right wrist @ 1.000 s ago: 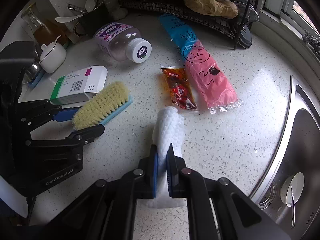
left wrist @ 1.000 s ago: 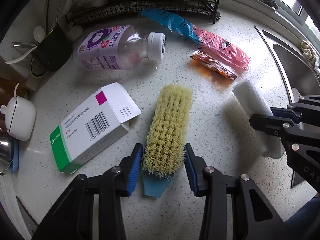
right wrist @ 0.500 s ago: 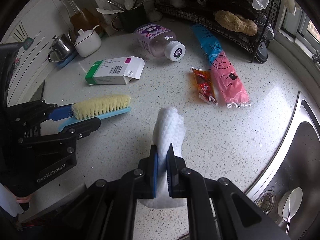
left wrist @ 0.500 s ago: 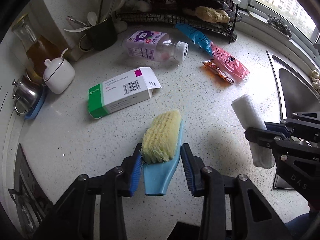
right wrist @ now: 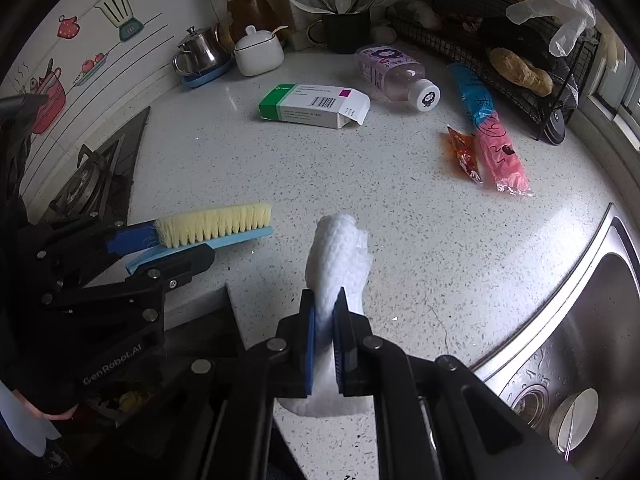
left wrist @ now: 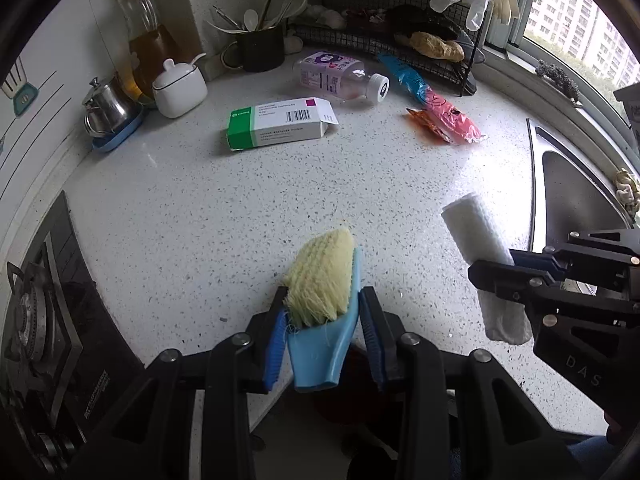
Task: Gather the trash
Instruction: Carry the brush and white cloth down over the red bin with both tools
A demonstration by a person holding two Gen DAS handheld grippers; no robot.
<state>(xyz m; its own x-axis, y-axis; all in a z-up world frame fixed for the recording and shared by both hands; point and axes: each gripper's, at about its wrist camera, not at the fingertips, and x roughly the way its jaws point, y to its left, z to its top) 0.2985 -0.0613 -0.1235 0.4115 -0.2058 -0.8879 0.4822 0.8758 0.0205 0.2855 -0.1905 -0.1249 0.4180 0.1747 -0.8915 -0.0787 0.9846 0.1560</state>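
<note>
My left gripper (left wrist: 323,312) is shut on a blue-handled scrub brush (left wrist: 324,280) with pale bristles, held above the counter's front edge; it also shows in the right wrist view (right wrist: 208,228). My right gripper (right wrist: 325,316) is shut on a rolled white cloth (right wrist: 338,256), which also shows in the left wrist view (left wrist: 480,252). On the speckled counter (left wrist: 280,200) lie a green-and-white medicine box (left wrist: 280,122), a clear bottle (left wrist: 340,76) on its side, a blue-and-pink wrapper (left wrist: 436,100) and an orange sachet (left wrist: 426,124).
A gas hob (left wrist: 36,320) is at the left. A steel sink (right wrist: 580,340) with a bowl (right wrist: 574,420) is at the right. At the back stand a steel pot (left wrist: 106,108), white sugar jar (left wrist: 180,88), utensil mug (left wrist: 260,48) and wire rack (left wrist: 400,36).
Both grippers have lifted and pulled back from the counter with the brush and cloth held. The trash items now look farther away.
</note>
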